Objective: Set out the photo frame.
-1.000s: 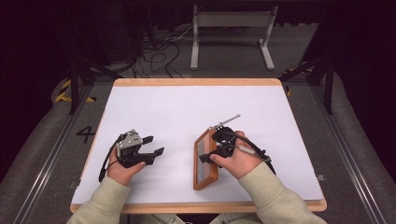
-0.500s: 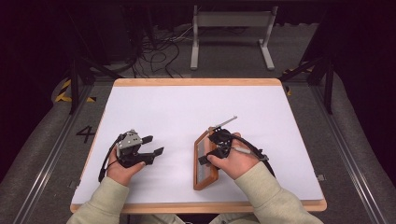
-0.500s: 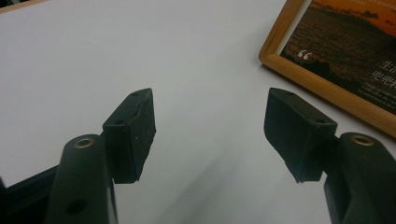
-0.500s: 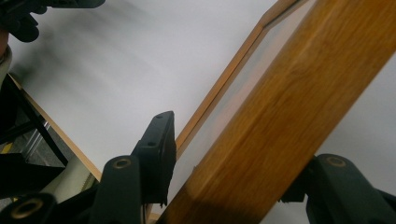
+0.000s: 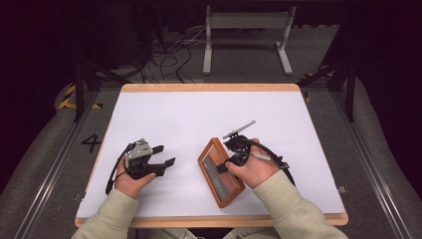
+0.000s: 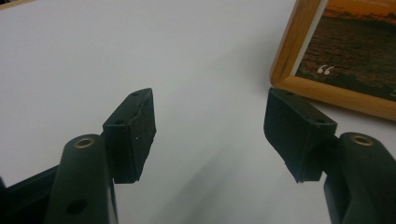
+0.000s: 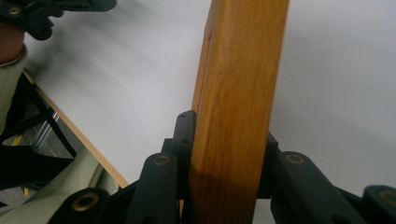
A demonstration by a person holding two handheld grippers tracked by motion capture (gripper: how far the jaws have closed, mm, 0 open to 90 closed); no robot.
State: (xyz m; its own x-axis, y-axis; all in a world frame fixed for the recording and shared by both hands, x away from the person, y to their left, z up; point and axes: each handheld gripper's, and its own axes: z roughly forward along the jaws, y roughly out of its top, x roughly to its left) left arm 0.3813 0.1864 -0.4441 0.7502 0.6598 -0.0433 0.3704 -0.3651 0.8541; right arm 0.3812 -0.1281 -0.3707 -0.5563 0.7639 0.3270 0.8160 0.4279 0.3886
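Observation:
A wooden picture frame [image 5: 219,175] with a dark sunset picture lies slanted on the white table [image 5: 199,114], near the front, right of centre. My right gripper [image 5: 227,162] is shut on its long right edge. In the right gripper view the jaws have just been closing, and both pads press the wood of the frame [image 7: 238,93] held in the right gripper [image 7: 229,156]. My left gripper [image 5: 166,155] rests on the table to the left of the frame, apart from it. The left gripper [image 6: 210,121] is open with nothing between its pads, and a corner of the frame [image 6: 336,60] lies beyond its right jaw.
The table has a wooden rim [image 5: 209,219] close to my forearms. Beyond its far edge the dark floor holds tangled cables [image 5: 164,55] and a grey metal stand [image 5: 246,20]. Bare white tabletop spreads behind and beside both hands.
The right gripper's jaws have drawn together onto the frame's edge. Both hands and the frame have stayed where they were.

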